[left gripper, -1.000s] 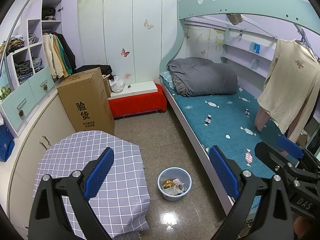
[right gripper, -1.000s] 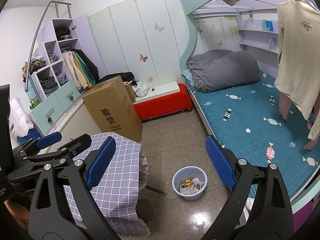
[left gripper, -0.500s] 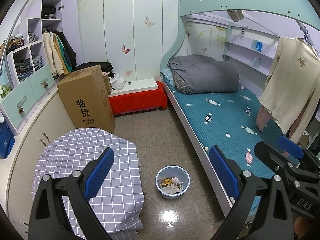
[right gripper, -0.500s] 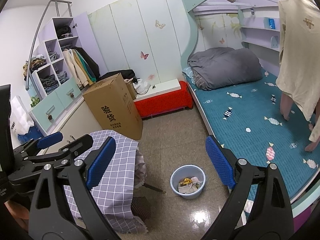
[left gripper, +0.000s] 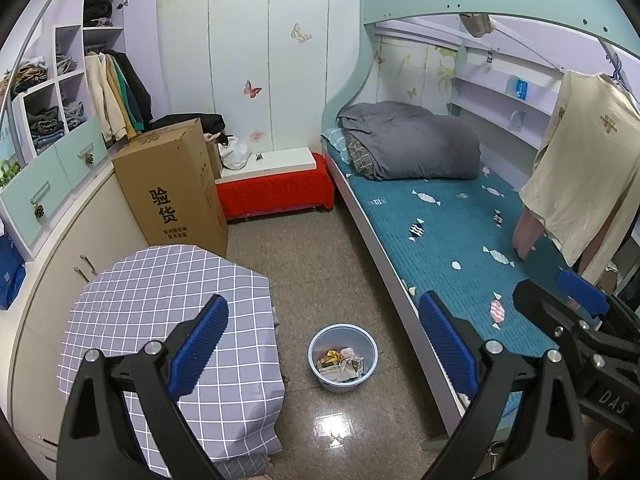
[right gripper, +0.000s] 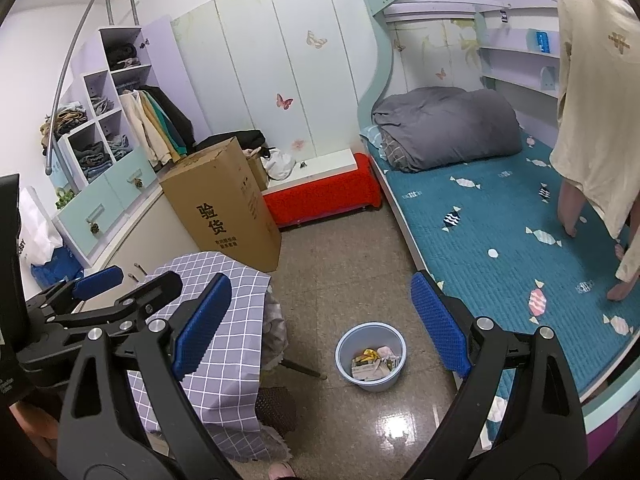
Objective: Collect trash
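A light blue bin [left gripper: 343, 357] stands on the floor between the table and the bed. It holds crumpled wrappers and paper trash [left gripper: 339, 364]. It also shows in the right wrist view [right gripper: 370, 355] with the trash [right gripper: 374, 362] inside. My left gripper [left gripper: 324, 340] is open and empty, held high above the bin. My right gripper [right gripper: 322, 330] is open and empty, also high above the floor. The right gripper shows at the right edge of the left wrist view [left gripper: 576, 312]; the left gripper shows at the left of the right wrist view [right gripper: 100, 292].
A table with a purple checked cloth [left gripper: 168, 332] stands left of the bin. A tall cardboard box [left gripper: 172, 188] and a red bench [left gripper: 276, 196] stand behind. A bed with a teal cover [left gripper: 460, 240] runs along the right. Clothes [left gripper: 584, 176] hang over it.
Both grippers have risen and drawn back a little; the bin and table appear slightly farther and lower. Both stay open and empty.
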